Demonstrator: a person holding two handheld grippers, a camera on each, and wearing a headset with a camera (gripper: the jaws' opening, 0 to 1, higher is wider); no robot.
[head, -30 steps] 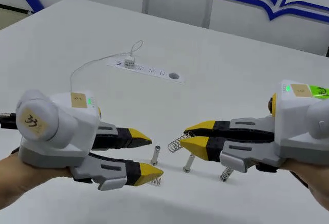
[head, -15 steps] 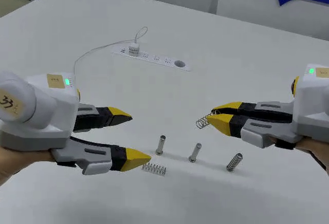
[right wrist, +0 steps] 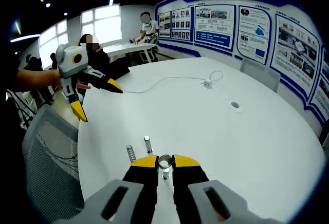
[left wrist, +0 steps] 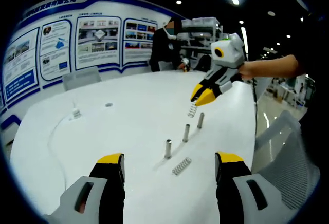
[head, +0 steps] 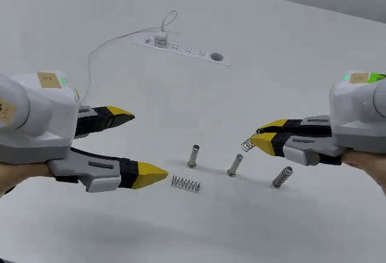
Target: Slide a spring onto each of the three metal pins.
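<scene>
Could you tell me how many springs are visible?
3 metal coil springs: loose spring on the white table, held spring in the right gripper, fitted spring around the rightmost metal pin.

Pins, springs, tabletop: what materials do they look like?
Pins: likely steel, bright and polished, with glinting caps. Springs: thin coiled wire, silvery, probably steel too. Tabletop: smooth white, faint sheen; laminate or painted, can't tell.

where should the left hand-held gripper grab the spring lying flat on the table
Probably across its middle coils, coming down from above with a jaw on each long side: the spring lies flat on its side, just ahead of the open left hand-held gripper.
</scene>
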